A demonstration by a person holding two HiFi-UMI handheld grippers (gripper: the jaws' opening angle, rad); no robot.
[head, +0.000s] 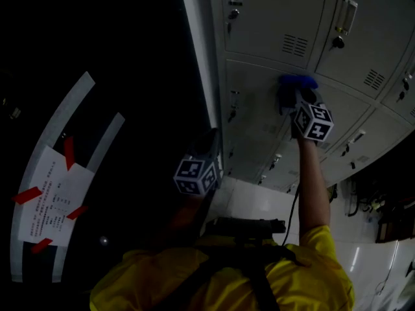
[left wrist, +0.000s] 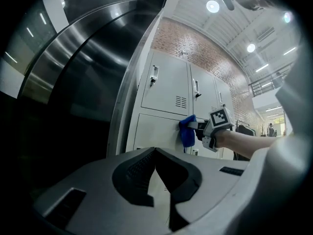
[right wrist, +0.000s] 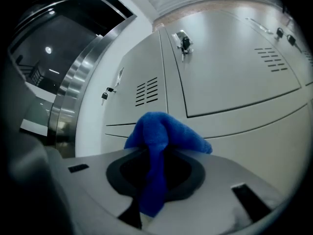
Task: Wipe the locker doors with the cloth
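Observation:
The blue cloth [head: 297, 83] is bunched against a grey locker door [head: 259, 118] in the second row of the locker bank. My right gripper [head: 299, 100] is shut on it, the arm stretched out behind. In the right gripper view the cloth [right wrist: 159, 146] drapes out between the jaws, right against the door [right wrist: 234, 131]. My left gripper [head: 207, 146] hangs back by the locker bank's left edge, away from the doors. Its jaws [left wrist: 155, 151] meet at the tips with nothing between them. From there I see the cloth [left wrist: 187, 132] and the right gripper [left wrist: 201, 129] on the door [left wrist: 154, 131].
A white frame post [head: 200, 57] bounds the lockers on the left. Beyond it is a dark curved steel wall [left wrist: 83, 67] with a paper notice [head: 55, 203] stuck on with red tape. Small latches and keys [right wrist: 184, 41] stick out of the doors.

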